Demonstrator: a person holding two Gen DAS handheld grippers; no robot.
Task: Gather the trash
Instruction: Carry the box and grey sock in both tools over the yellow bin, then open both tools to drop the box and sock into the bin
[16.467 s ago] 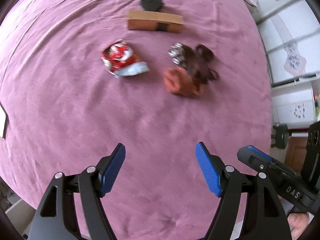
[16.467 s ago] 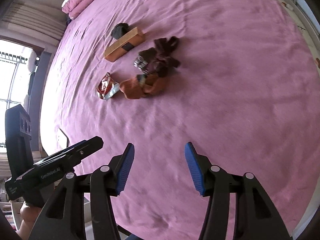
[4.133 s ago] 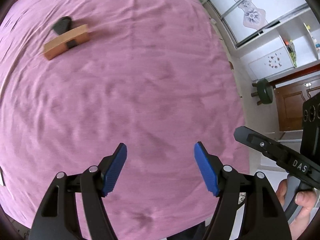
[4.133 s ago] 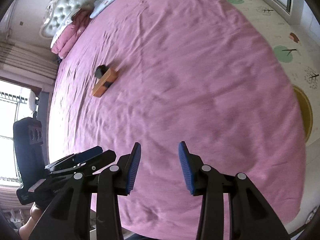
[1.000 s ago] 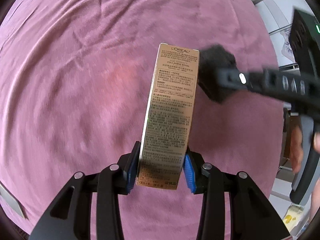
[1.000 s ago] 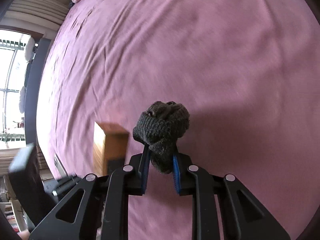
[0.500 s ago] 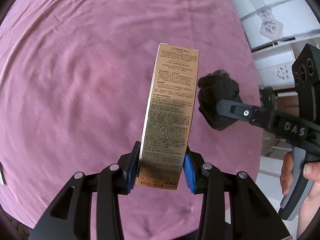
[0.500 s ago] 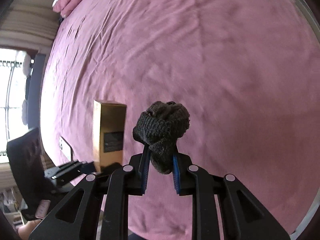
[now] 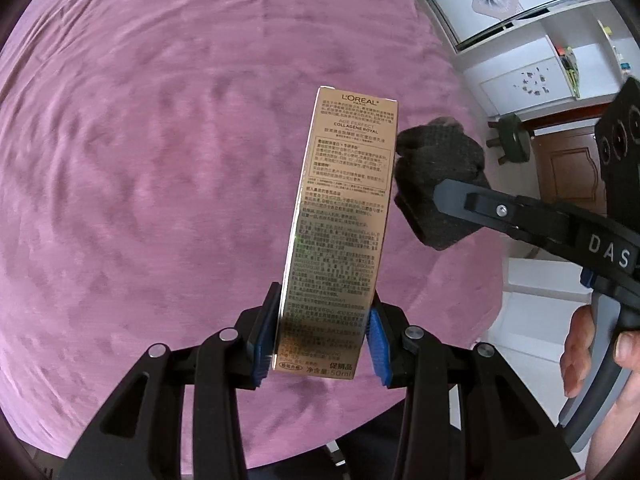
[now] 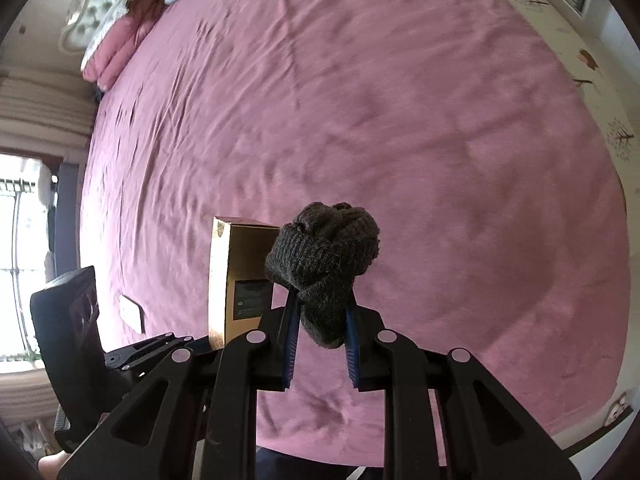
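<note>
Purple bedspread (image 9: 160,160) lies bare up to its edge below both loaded claws.

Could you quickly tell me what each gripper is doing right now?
Left gripper: closed on the gold carton.
Right gripper: closed on the dark knitted bundle.

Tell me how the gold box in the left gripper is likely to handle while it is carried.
The gold box looks like thin printed carton, so probably stiff but easily crushed. The left gripper clamps only its bottom end, so its tall free length may swing or twist. Its glossy faces could slip between the pads.
</note>
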